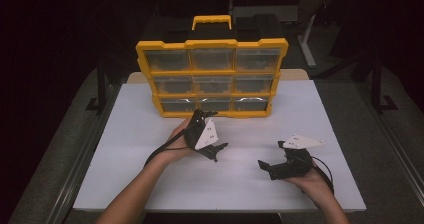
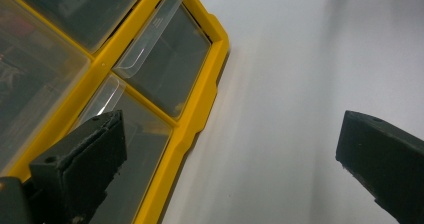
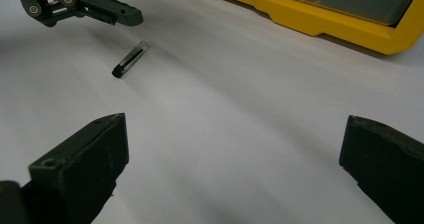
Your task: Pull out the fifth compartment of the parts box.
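Right gripper (image 3: 235, 154) agape; small dark-tipped clear tube (image 3: 130, 58) lying flat.

From where I stand, nothing here can be read. The grey plate on the left gripper (image 1: 209, 134) carries a few small dark marks, too tiny to make out, and so does the plate on the right gripper (image 1: 274, 165). The yellow organizer (image 1: 212, 77) bears no legible label.
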Tool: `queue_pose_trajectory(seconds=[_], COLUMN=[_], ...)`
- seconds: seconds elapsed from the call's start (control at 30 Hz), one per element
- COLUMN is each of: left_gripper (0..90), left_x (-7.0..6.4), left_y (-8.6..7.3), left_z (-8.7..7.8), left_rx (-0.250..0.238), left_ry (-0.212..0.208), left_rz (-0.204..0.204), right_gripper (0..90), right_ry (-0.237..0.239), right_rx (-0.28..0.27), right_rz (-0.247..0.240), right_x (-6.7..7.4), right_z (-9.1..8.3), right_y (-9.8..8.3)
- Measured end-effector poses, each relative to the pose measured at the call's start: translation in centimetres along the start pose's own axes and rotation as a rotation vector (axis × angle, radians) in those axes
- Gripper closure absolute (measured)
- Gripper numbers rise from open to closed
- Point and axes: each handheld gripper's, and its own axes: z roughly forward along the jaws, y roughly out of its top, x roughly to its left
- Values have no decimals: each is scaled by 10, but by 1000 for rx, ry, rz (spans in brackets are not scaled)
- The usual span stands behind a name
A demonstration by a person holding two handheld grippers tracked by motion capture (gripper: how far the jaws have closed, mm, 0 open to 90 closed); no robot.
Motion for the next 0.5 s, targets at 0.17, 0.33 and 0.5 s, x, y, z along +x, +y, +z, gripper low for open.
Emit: queue_pose_trajectory(seconds=[0.17,0.33,0.5], left_gripper=[2,2,2], left_x=[0,-2,-4], left_y=[0,0,1], left_z=[0,0,1], left_rx=[4,10,18], left_ry=[18,25,33], left_rz=[28,53,80], right_gripper=[0,0,0], right_ry=[0,1,-2], right_rx=[1,2,4], right_rz=[-5,-5,-8], right_x=[0,0,0], right_z=[0,0,1], right_y=[0,0,-1])
